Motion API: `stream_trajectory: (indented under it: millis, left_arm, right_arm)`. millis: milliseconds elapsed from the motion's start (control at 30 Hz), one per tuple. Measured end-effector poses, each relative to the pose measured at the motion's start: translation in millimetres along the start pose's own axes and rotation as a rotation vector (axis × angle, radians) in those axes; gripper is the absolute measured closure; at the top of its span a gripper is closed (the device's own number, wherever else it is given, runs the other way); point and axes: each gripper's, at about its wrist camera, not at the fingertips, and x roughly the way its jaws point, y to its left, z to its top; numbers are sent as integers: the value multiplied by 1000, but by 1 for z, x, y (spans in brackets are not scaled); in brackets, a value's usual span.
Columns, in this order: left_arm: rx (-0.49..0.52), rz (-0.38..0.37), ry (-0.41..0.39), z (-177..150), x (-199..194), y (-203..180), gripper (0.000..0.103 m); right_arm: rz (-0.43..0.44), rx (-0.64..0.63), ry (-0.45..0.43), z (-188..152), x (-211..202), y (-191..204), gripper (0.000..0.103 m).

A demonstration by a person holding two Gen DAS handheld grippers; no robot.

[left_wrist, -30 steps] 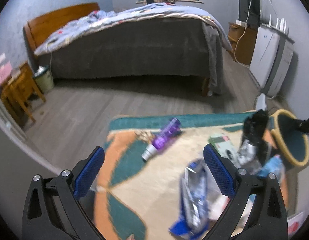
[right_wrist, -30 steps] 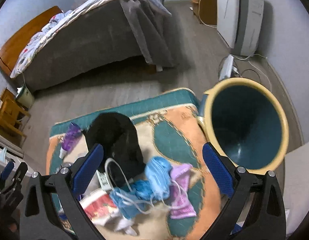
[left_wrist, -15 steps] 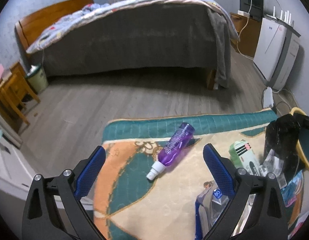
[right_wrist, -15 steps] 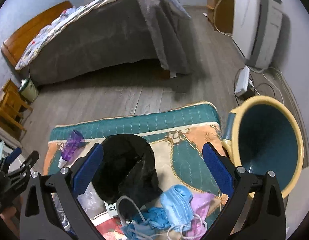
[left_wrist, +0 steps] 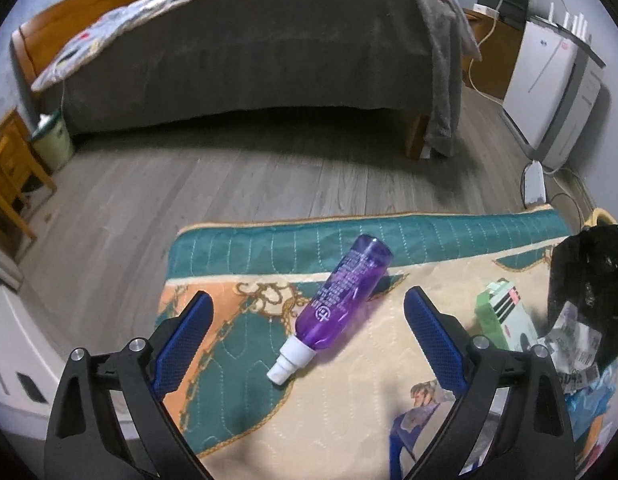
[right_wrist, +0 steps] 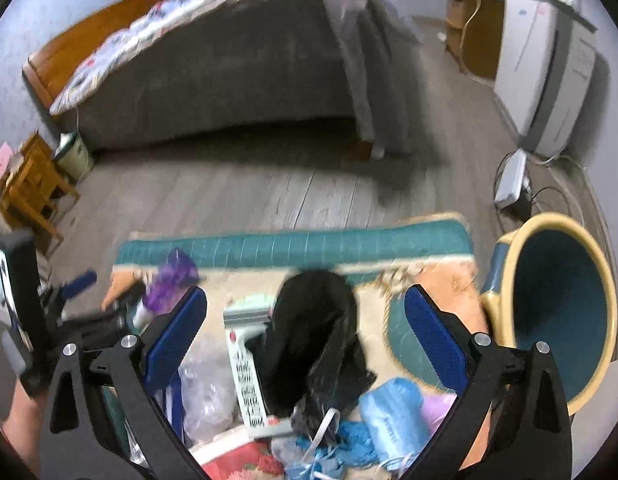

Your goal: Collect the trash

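A purple spray bottle (left_wrist: 343, 298) lies on the patterned rug (left_wrist: 245, 248), white nozzle toward me. My left gripper (left_wrist: 307, 330) is open just short of it, the bottle between and ahead of the fingers. A black plastic bag (right_wrist: 313, 344) sits in the litter pile, and my right gripper (right_wrist: 305, 332) is open above it, holding nothing. Around the bag lie a green and white box (right_wrist: 245, 364), blue face masks (right_wrist: 389, 412) and clear plastic (right_wrist: 207, 388). The teal bin with a yellow rim (right_wrist: 557, 316) lies tipped on the rug's right side. The purple bottle (right_wrist: 169, 280) and left gripper (right_wrist: 81, 312) show blurred at left.
A bed with a grey cover (left_wrist: 245, 52) stands across the wood floor (left_wrist: 229, 176). A white appliance (left_wrist: 557, 80), a power strip (left_wrist: 535, 182) and cables are at right. A wooden stool (left_wrist: 9, 172) and small bin (left_wrist: 53, 144) stand at left.
My left gripper has moved forward and down toward the purple bottle, which now looms large between the fingers. My right gripper swung left from the bin to over the black bag.
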Motion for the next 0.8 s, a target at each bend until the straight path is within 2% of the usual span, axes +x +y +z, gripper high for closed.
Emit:
stream_trajectory:
  millis: [100, 167, 200, 233, 267, 367, 467, 533, 567, 600, 733, 800]
  left_arm:
    - [12, -4, 26, -3, 8, -1, 7]
    - [41, -5, 37, -4, 12, -6, 7]
    - [53, -3, 42, -4, 14, -8, 7]
    - [64, -3, 50, -5, 17, -10, 8]
    - [75, 0, 59, -4, 21, -12, 8]
    - [112, 12, 78, -4, 31, -17, 8]
    - [128, -9, 84, 0, 38, -21, 11]
    - [142, -21, 92, 3, 43, -24, 24]
    - [150, -24, 103, 4, 47, -26, 26]
    - [159, -26, 113, 4, 50, -28, 33]
    - [208, 17, 158, -3, 61, -33, 59]
    - [209, 15, 157, -5, 60, -30, 63]
  right_arm:
    - [1, 0, 91, -7, 22, -3, 22]
    - [40, 34, 148, -9, 36, -8, 53]
    - [50, 54, 159, -10, 39, -12, 65]
    - [59, 73, 159, -8, 40, -15, 70]
    - [64, 82, 152, -6, 39, -17, 80]
    - [67, 92, 90, 0, 29, -21, 85]
    - [77, 108, 28, 5, 18, -25, 86]
    - [87, 129, 6, 7, 14, -32, 86]
    - [98, 139, 3, 8, 14, -34, 86]
    - [104, 149, 5, 9, 14, -35, 86]
    - [126, 188, 6, 10, 13, -46, 86]
    - [140, 201, 5, 10, 12, -49, 86]
